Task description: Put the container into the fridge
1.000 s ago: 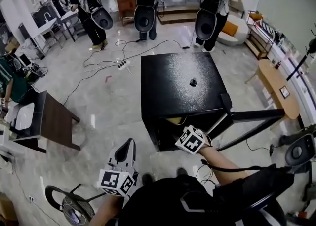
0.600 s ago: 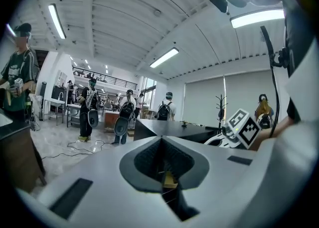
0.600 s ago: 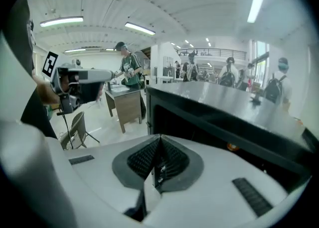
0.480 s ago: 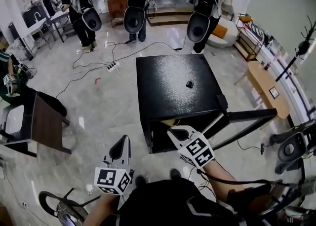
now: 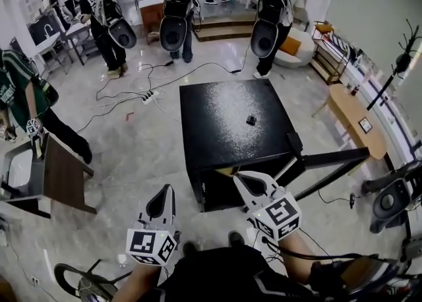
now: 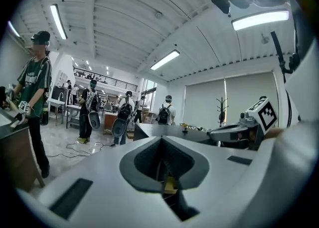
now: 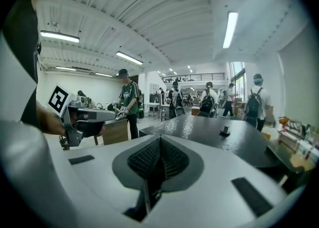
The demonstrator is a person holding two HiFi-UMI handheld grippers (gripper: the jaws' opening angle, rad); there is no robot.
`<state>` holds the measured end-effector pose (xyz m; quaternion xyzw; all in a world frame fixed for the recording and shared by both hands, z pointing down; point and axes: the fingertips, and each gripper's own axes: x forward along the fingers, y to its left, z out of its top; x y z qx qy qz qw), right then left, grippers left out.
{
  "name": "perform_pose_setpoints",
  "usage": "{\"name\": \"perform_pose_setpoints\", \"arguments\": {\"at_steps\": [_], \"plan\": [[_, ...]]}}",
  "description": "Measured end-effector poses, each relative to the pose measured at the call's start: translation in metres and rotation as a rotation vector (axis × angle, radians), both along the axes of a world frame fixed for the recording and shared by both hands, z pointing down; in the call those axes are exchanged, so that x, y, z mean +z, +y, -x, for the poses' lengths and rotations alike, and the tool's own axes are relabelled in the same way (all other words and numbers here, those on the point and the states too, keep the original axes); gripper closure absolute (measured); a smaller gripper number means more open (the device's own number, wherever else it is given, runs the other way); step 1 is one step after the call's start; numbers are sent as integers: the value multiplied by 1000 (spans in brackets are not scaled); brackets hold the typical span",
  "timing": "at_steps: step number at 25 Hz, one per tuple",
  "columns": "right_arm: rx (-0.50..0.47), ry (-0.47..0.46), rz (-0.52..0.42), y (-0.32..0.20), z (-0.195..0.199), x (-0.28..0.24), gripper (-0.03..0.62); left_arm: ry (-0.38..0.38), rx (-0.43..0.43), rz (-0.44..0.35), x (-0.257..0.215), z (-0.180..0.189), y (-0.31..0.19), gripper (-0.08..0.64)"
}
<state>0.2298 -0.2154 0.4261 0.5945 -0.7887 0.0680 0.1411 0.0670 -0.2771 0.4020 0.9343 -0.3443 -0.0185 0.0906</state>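
The black fridge point(image 5: 231, 119) stands in front of me, its door point(image 5: 330, 157) swung open to the right. A sliver of a yellowish container point(image 5: 223, 171) shows inside the dark opening. My right gripper point(image 5: 241, 177) hovers just in front of that opening, shut and empty. In the right gripper view, the right gripper point(image 7: 159, 140) looks across the fridge top point(image 7: 214, 132). My left gripper point(image 5: 162, 190) hangs to the left of the fridge, jaws together with nothing between them. The left gripper point(image 6: 162, 140) points level in its own view.
A small black object point(image 5: 251, 120) sits on the fridge top. A brown desk point(image 5: 62, 175) and a person in green point(image 5: 20, 93) are at the left. Cables point(image 5: 151, 90) lie on the floor behind. Several people with backpacks stand at the back. A wooden bench point(image 5: 353, 113) is right.
My right gripper has risen from inside the fridge opening to above it. The left gripper has hardly moved. The person in green has come further into view at the left.
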Motion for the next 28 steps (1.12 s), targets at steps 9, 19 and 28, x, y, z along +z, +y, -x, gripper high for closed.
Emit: {"name": "perform_pose_setpoints", "arguments": {"at_steps": [9,19,28], "plan": [[35,30,-25,9,-11,-13,578,1,34,-19,-4,-18,2,558],[60,8,-59,9,-25,-24,578,18,26,-26,-12,-20,6,558],[59,26,-57,3,-26,-24,578,23,14,-22,-11,-9,3,558]]}}
